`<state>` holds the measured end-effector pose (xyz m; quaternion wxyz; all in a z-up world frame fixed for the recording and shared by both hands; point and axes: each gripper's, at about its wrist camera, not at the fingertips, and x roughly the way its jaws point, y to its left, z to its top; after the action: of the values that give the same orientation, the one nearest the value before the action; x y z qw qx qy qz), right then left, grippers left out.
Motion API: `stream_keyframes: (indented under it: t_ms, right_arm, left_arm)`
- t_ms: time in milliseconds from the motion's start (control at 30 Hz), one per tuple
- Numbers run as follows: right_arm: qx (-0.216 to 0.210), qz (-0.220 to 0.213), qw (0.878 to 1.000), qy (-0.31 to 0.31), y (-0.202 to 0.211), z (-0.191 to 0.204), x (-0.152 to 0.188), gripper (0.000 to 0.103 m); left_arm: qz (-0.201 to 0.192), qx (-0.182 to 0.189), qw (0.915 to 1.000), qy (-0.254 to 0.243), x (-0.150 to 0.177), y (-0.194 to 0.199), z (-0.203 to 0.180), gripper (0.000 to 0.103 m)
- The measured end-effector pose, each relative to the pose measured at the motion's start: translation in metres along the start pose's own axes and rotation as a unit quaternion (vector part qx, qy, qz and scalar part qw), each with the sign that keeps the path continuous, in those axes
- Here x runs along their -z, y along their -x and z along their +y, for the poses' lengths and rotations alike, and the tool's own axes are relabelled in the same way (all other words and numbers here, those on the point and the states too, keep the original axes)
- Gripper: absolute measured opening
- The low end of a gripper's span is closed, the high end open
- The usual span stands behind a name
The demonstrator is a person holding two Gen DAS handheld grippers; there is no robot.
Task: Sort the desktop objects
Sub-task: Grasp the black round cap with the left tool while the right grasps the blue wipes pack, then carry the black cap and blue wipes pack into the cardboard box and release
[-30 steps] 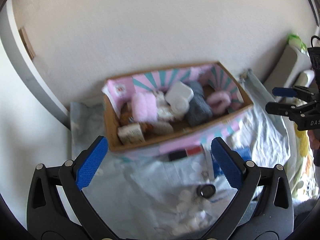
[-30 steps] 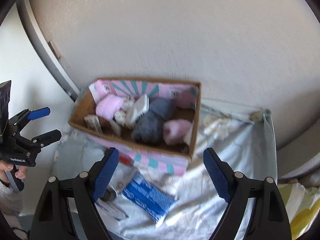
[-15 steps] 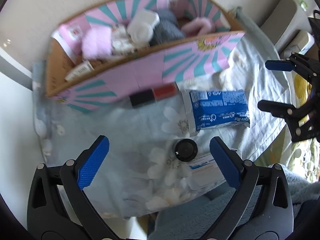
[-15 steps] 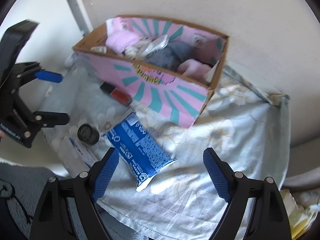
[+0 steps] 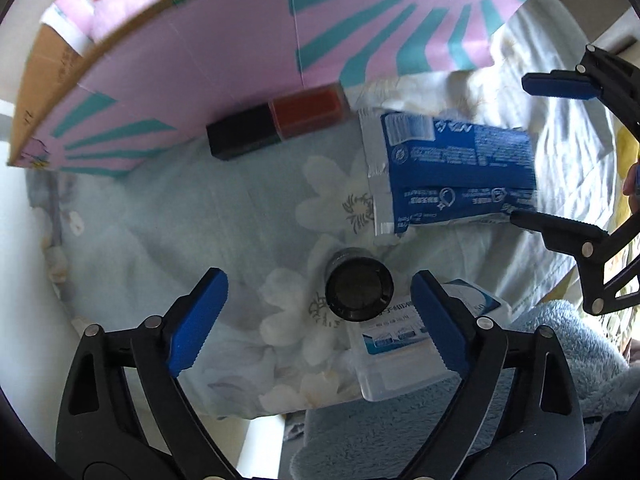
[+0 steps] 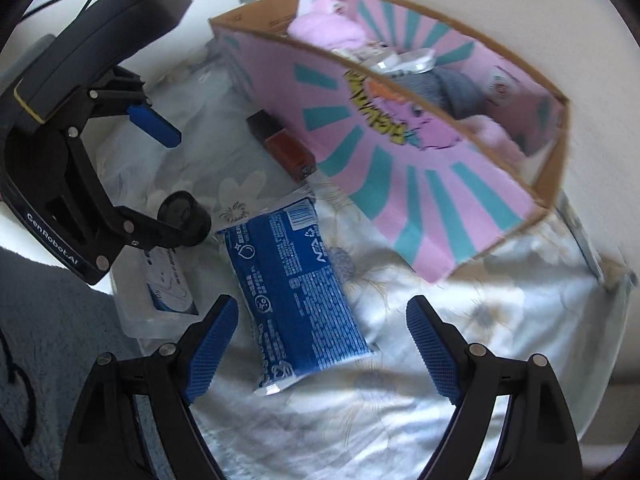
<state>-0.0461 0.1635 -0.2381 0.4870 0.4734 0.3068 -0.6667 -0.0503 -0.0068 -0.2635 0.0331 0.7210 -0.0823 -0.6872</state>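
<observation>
Plainly, the risks: the pink box (image 6: pixel 420 184) already sits full with soft pink and grey bundles, so additions may spill. The blue packet (image 6: pixel 296 292) lies between the wide-open, empty right tongs (image 6: pixel 320 344) and could slip when pinched. The left tongs (image 5: pixel 316 316) are closing around the small black jar (image 5: pixel 359 295), not touching yet; off-centre, they may topple it.

blue packet (image 6: pixel 298 280), pink-teal striped box (image 6: pixel 420 184)
</observation>
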Motion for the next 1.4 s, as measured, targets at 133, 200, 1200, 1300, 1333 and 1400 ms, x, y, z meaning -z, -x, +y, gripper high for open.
stream_keyframes:
  t_ms: [133,200,1200,1300,1333,1400]
  right_arm:
    - [-0.014,0.01,0.999,0.03,-0.015,0.001,-0.002,0.084]
    - [-0.012,0.014,0.999,0.045,-0.021,0.003,-0.002,0.084]
    - [-0.03,-0.018,0.998,0.049,0.039,0.015,0.01,0.055]
    - [-0.03,-0.027,0.999,0.035,0.055,0.02,-0.001,0.055]
    - [-0.032,-0.03,0.999,0.031,0.062,0.019,-0.003,0.055]
    - [-0.037,-0.04,0.998,0.025,0.081,0.017,-0.008,0.055]
  left_arm:
    - [0.017,0.0,0.9998,0.011,0.002,-0.01,-0.002,0.079]
    - [0.022,0.0,0.9996,0.016,0.003,-0.014,-0.003,0.071]
    - [-0.04,0.009,0.9991,-0.004,0.04,0.054,0.004,0.032]
    - [-0.067,0.013,0.9976,-0.013,0.047,0.078,0.009,0.032]
    - [-0.074,0.014,0.9971,-0.013,0.047,0.084,0.011,0.032]
    - [-0.094,0.015,0.9953,-0.018,0.03,0.101,0.035,0.032]
